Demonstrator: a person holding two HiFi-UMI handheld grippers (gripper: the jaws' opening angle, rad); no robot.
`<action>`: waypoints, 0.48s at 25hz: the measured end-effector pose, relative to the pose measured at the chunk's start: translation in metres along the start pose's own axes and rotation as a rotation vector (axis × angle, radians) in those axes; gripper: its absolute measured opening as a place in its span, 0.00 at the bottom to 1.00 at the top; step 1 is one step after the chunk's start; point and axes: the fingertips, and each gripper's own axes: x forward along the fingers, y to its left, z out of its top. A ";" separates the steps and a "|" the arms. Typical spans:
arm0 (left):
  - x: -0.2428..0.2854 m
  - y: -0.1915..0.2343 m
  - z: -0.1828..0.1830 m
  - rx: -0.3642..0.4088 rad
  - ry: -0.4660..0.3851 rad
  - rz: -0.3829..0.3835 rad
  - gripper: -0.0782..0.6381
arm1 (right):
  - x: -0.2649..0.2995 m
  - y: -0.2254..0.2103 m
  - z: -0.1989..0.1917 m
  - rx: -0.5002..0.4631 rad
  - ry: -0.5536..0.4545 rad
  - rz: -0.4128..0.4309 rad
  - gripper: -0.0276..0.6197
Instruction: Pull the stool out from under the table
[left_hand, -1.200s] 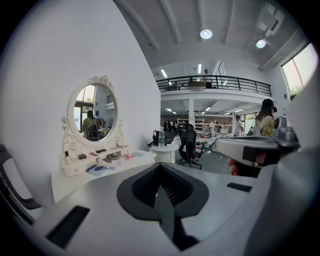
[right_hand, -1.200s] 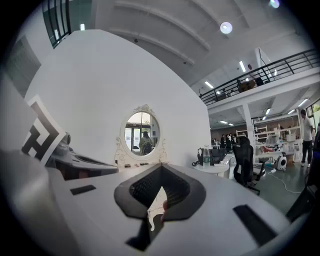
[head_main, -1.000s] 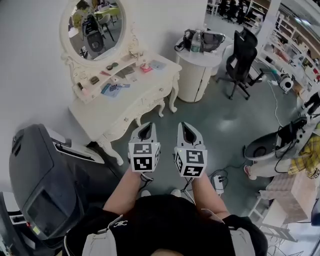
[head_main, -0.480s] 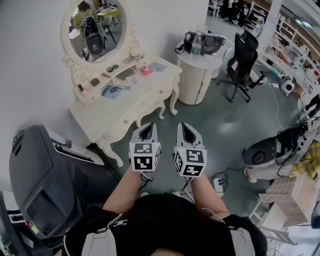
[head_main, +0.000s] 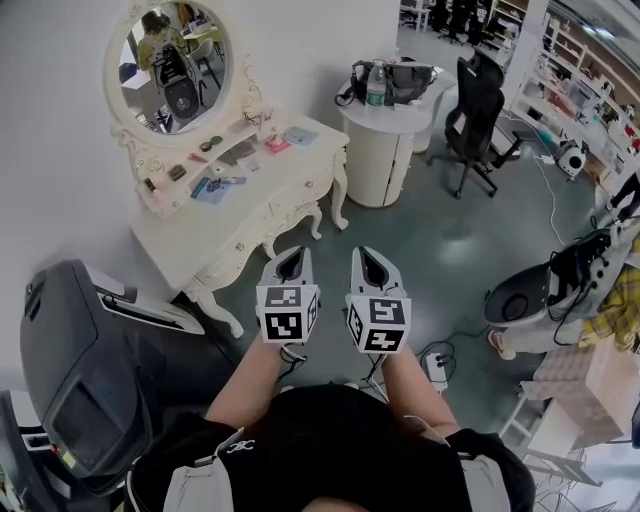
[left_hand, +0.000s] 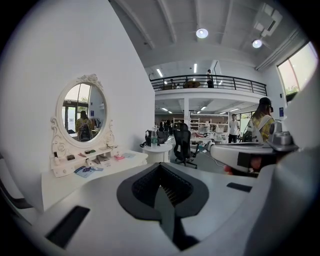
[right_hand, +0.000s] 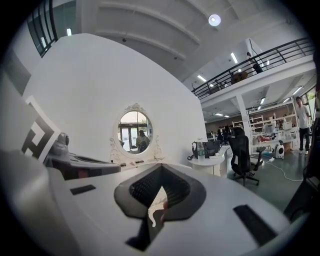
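1. A bulky black machine (head_main: 80, 370) stands at the far left, close against the near end of the dressing table (head_main: 270, 195); that side looks too tight to step into.
2. The dressing table sits against the wall under its oval mirror (head_main: 168, 70); no view shows the stool; I judge it to be tucked beneath the top, hidden by the steep downward look and by the gripper bodies.
3. The left gripper (head_main: 290, 262) is held level in front of the body, well short of the table's carved front edge; its jaws are fully together with nothing between them.
4. The right gripper (head_main: 368, 262) is just beside it, aimed the same way; its jaws are together too, only a thin slit showing, and hold nothing; both seem carried idle for the approach, so the pull has not begun.
5. Rightward lies bare floor (head_main: 440, 250), the widest room for drawing the stool back; a round white stand (head_main: 378, 150) and an office chair (head_main: 478, 100) bound it further off; a power strip (head_main: 436, 368) lies near the feet, a likely snag.
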 end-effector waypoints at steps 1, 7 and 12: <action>0.001 -0.005 -0.001 0.002 0.003 0.002 0.11 | -0.002 -0.005 -0.002 0.004 0.002 0.001 0.05; 0.006 -0.021 -0.008 0.003 0.021 0.037 0.11 | -0.008 -0.024 -0.012 0.026 0.013 0.029 0.05; 0.000 -0.021 -0.020 -0.007 0.050 0.084 0.11 | -0.005 -0.024 -0.017 0.037 0.028 0.075 0.05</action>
